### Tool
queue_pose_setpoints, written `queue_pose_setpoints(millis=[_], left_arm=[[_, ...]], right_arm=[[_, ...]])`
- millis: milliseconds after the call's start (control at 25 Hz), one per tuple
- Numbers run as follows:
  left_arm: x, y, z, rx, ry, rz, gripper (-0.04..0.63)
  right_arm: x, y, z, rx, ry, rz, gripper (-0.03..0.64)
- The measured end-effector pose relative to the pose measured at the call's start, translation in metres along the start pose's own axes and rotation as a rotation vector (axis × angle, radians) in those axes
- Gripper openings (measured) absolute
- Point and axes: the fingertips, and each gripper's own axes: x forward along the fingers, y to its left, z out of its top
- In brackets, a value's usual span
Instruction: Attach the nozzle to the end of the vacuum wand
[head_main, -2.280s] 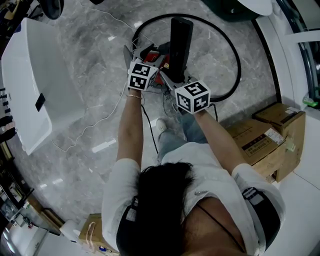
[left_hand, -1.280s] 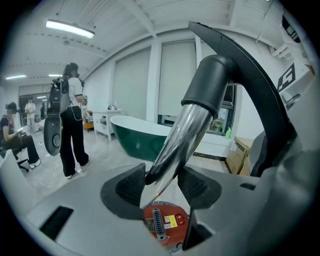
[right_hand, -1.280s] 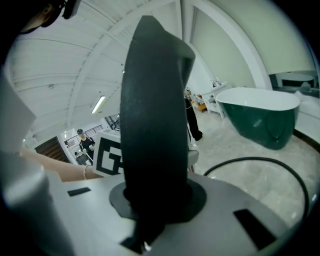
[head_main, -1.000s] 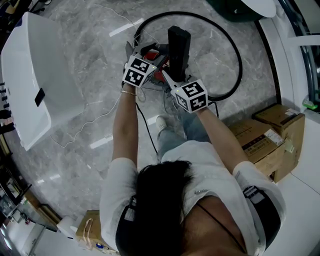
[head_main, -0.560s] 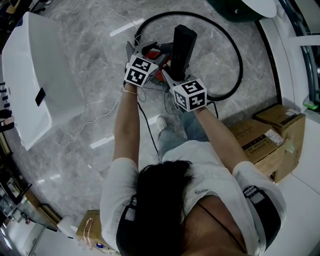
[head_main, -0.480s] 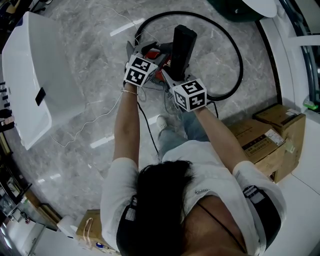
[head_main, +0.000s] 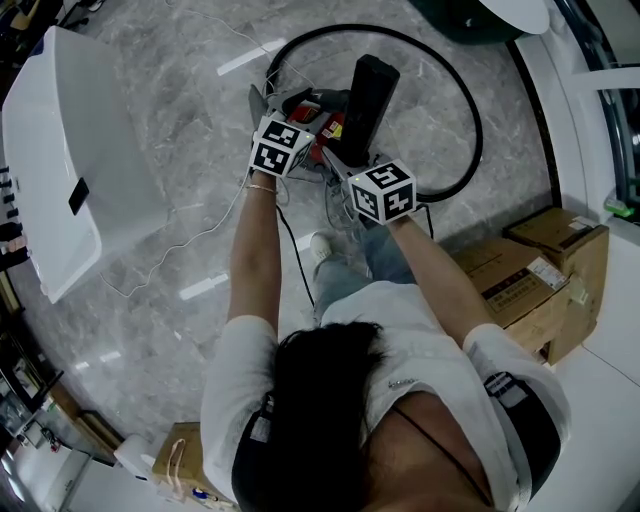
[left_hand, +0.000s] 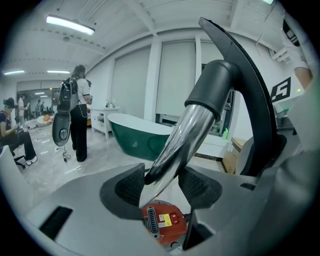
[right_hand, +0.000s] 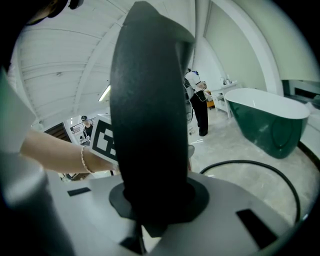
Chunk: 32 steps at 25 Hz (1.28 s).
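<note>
In the left gripper view a chrome vacuum wand (left_hand: 185, 135) runs between the jaws of my left gripper (left_hand: 162, 187), which is shut on it. The wand ends above in a dark grey elbow (left_hand: 215, 85) with a black hose (left_hand: 250, 90). The red vacuum body (left_hand: 164, 224) lies below the jaws. My right gripper (right_hand: 157, 200) is shut on the black nozzle (right_hand: 147, 115), which stands up from its jaws. In the head view the nozzle (head_main: 368, 95) rises beyond the right gripper (head_main: 345, 155), close beside the left gripper (head_main: 303, 115).
A black hose (head_main: 470, 120) loops over the marble floor around the vacuum. A large white tub (head_main: 70, 150) stands at the left, with a thin white cable (head_main: 190, 235) trailing from it. Cardboard boxes (head_main: 540, 275) sit at the right. A green bathtub (right_hand: 270, 120) stands farther off.
The nozzle's top has leaned a little to the right as the right gripper rolled. Both hands have stayed almost in place.
</note>
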Motion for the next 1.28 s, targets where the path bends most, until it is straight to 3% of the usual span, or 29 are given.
queue_pose_setpoints(millis=[160,600,840,1280], left_arm=[[0.002,-0.004,0.0,-0.034,-0.004,-0.003,0.212],[0.002,-0.02,-0.013,-0.02,0.046,-0.027,0.213],[0.002,-0.027,-0.02,-0.012,0.063,-0.029,0.215],[-0.001,-0.032,-0.024,-0.005,0.072,-0.015,0.215]], right_arm=[[-0.005,-0.003,-0.002,0.039,-0.005,0.017,0.064],[-0.017,-0.004,-0.009,0.042,0.003,0.046,0.221],[-0.028,-0.003,-0.015,0.043,0.01,0.046,0.255],[-0.065,-0.015,-0.005,0.004,-0.08,-0.016,0.284]])
